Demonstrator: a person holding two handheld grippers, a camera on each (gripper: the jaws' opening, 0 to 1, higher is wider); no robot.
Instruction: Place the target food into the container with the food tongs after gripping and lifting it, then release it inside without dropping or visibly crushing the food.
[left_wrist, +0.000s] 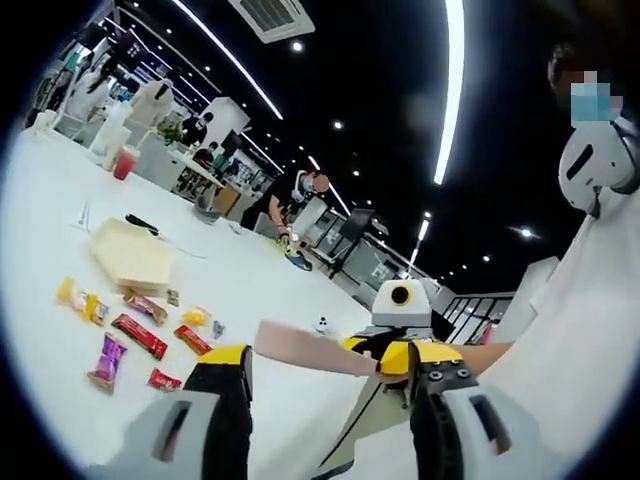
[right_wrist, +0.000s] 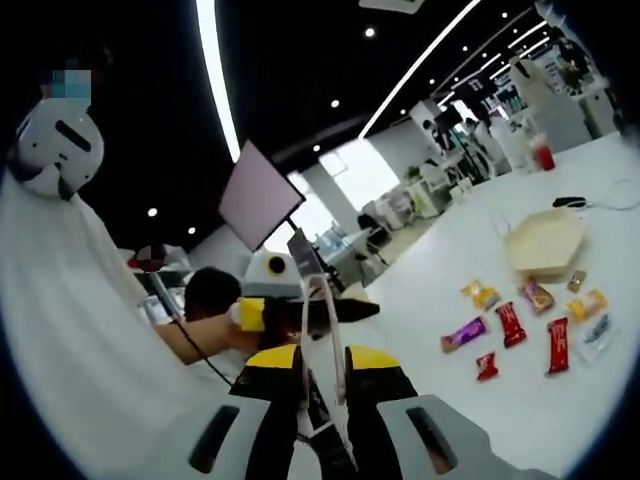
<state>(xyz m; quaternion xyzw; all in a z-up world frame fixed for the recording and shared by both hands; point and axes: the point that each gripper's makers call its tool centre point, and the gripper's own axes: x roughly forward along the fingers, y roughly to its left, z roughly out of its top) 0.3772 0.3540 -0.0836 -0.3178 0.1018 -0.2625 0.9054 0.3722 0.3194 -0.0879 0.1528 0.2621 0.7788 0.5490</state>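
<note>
On my left gripper view the left gripper (left_wrist: 330, 385) stands with its jaws apart and nothing between them; across the gap I see the right gripper (left_wrist: 400, 340) near the person's white sleeve. On my right gripper view the right gripper (right_wrist: 320, 385) is clamped on the food tongs (right_wrist: 322, 340), whose two arms rise close together; I cannot tell if the tips touch. The wrapped snacks (right_wrist: 520, 325) lie scattered on the white table (right_wrist: 450, 290), well apart from the tongs, just beside the pale hexagonal container (right_wrist: 545, 240), which sits upright
</note>
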